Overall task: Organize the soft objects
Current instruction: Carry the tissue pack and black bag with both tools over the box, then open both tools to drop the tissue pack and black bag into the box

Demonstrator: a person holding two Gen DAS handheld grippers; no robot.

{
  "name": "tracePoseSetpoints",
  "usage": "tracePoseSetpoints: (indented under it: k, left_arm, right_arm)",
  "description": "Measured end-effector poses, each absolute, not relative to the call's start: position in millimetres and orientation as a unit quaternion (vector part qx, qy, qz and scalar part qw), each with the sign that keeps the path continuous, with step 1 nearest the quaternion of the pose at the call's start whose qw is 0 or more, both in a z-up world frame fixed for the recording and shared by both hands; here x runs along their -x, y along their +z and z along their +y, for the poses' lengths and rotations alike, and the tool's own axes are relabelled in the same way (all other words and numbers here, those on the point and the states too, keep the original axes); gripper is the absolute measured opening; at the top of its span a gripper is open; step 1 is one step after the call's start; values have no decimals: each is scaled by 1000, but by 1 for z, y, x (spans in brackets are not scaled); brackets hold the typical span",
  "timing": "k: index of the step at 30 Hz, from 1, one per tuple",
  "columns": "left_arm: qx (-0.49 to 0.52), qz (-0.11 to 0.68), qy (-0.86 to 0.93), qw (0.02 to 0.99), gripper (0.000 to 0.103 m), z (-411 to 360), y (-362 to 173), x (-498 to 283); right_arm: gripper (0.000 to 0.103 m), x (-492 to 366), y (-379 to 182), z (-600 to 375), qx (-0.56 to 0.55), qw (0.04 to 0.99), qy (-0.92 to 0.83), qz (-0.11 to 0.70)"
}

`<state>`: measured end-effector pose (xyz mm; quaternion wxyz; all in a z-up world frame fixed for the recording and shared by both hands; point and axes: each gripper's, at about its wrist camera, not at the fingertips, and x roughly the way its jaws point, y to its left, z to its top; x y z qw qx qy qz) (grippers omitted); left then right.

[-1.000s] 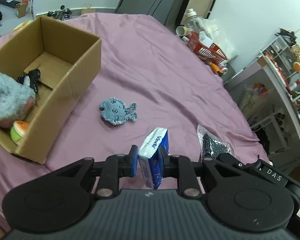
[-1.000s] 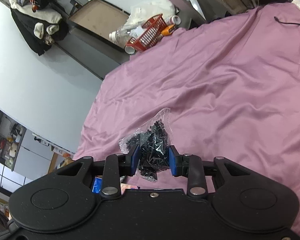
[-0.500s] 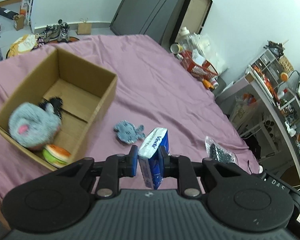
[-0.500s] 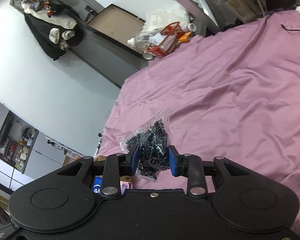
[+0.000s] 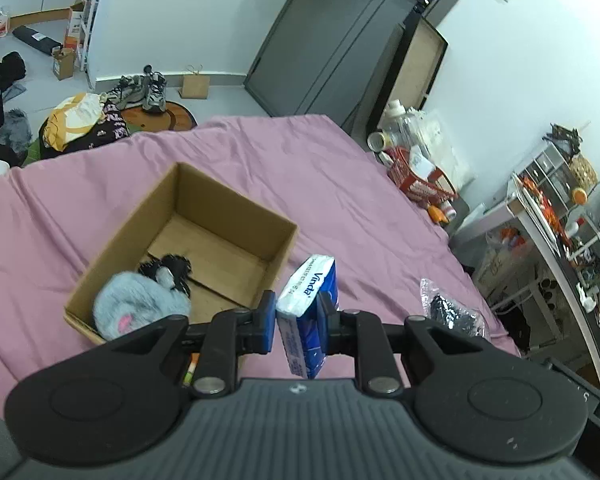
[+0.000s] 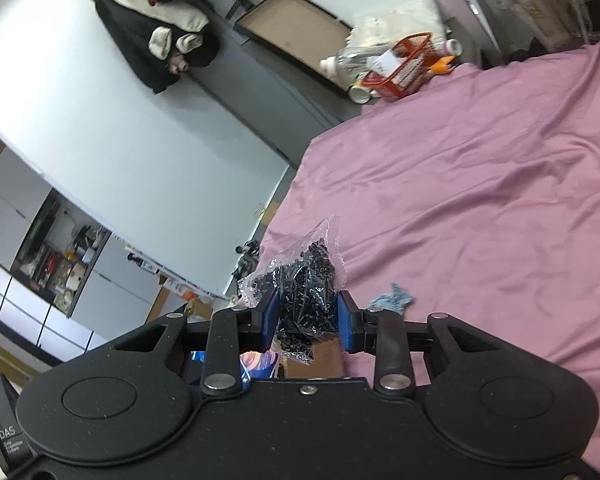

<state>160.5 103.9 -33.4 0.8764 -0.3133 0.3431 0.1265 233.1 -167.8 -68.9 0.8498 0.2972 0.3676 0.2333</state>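
The left gripper (image 5: 297, 322) has its fingers clamped on a blue Vinda tissue pack (image 5: 309, 312), held upright above the pink bedsheet (image 5: 340, 184), just beside the near corner of the open cardboard box (image 5: 236, 204). Inside the box lie a grey plush toy (image 5: 138, 306) and a small black fuzzy toy (image 5: 168, 270). The right gripper (image 6: 306, 316) has its fingers clamped on a clear plastic bag of small black pieces (image 6: 304, 284), carried in the air over the bed; a grey-blue plush fish (image 6: 394, 300) lies on the sheet just beyond it. The likely trouble is the bag: the film is slippery and loosely filled, so it could slide out or snag and spill its contents across the sheet. The tissue pack is pinched near one end and squashes easily, so a quick swing could twist it loose before it clears the box wall. With both grippers heading for one box, they could also collide.
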Motion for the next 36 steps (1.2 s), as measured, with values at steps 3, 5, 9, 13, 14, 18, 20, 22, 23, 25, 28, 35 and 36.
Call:
tracePoseSetpoints:
  k: [3,5,9,13,14,18,20,22,23,25,28,35,36]
  left_arm:
    - [317,338,133,876,20,116,-32,-161]
    - [320,335,137,876,20,123,-31,-161]
    - [324,332,143,874,20,137,-31,-163]
    - [328,331,149,872,20,151,-34,-167]
    - [331,332,151,871,20,155,-36,-169]
    - [339,337,158,864,20,172,-46,-177]
    - [344,342,161,859,20,181,-55,-182]
    - [348,348,167,854,20,188,-64,-188]
    - [350,351,169,852,20,191,-69,-191]
    - [355,358,173,846,20,198,-79,-196]
    - [363,369,179,836,20,207,-95,-204]
    - [375,386,196,820,20,223,-123,-215]
    - [375,388,202,817,21,224,-126,-216]
  right_arm:
    - [30,-233,-65,-153,-291,848,243,371]
    - [30,-233,-63,-144,-287,847,249,373]
    - [30,-235,-61,-123,-279,843,263,378]
    - [30,-238,-62,-99,-268,838,275,387]
    - [30,-239,-63,-93,-265,837,278,390]
    - [30,-249,-69,-66,-251,832,285,405]
    - [30,-252,-74,-54,-243,830,283,414]
    - [30,-256,-78,-43,-234,830,279,422]
    - [30,-258,-81,-37,-227,831,276,426]
    - [30,-263,-85,-26,-215,832,271,433]
    - [30,-269,-92,-7,-186,837,260,445]
    - [31,-276,-105,11,-161,838,248,459]
    - [32,-278,-110,17,-154,836,245,466]
